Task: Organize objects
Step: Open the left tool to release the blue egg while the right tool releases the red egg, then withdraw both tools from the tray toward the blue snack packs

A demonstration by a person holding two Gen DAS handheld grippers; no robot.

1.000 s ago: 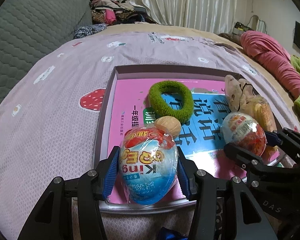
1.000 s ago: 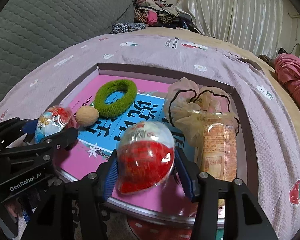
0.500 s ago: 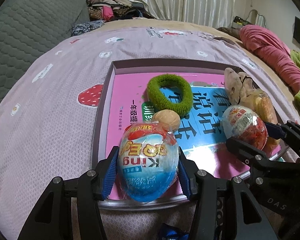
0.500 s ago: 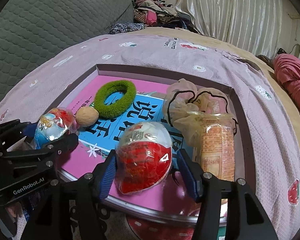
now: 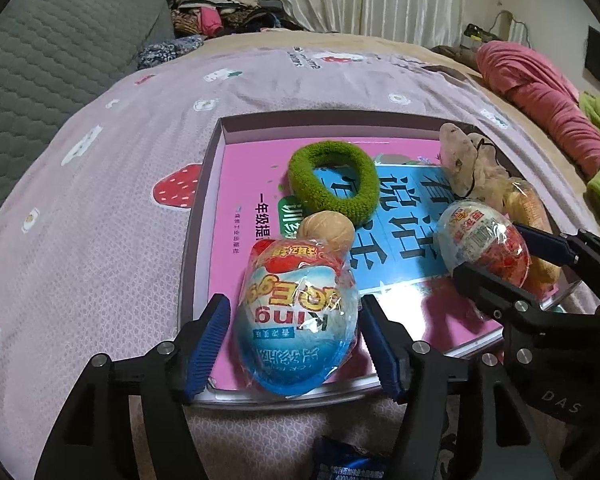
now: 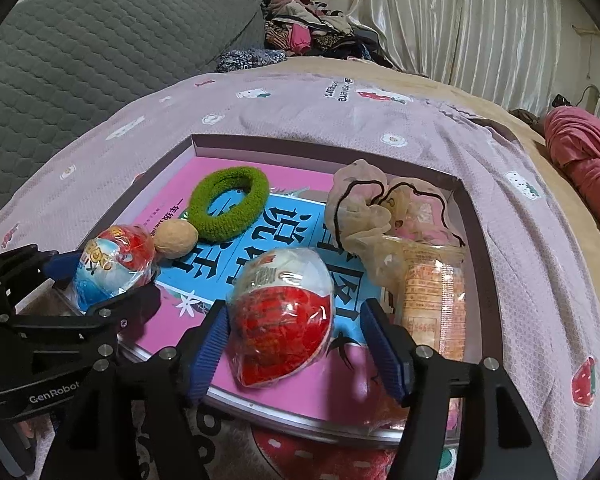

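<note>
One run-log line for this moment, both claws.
left claw: opening, blue egg between pads | right claw: opening, red egg between pads | both eggs in tray

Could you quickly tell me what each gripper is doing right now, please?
Left gripper: opening, blue egg between pads, released.
Right gripper: opening, red egg between pads, released.

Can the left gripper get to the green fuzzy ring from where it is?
Probably not straight away. The blue egg sits between the left gripper's opening jaws, with the walnut just beyond it, both blocking the way to the green hair tie.
</note>
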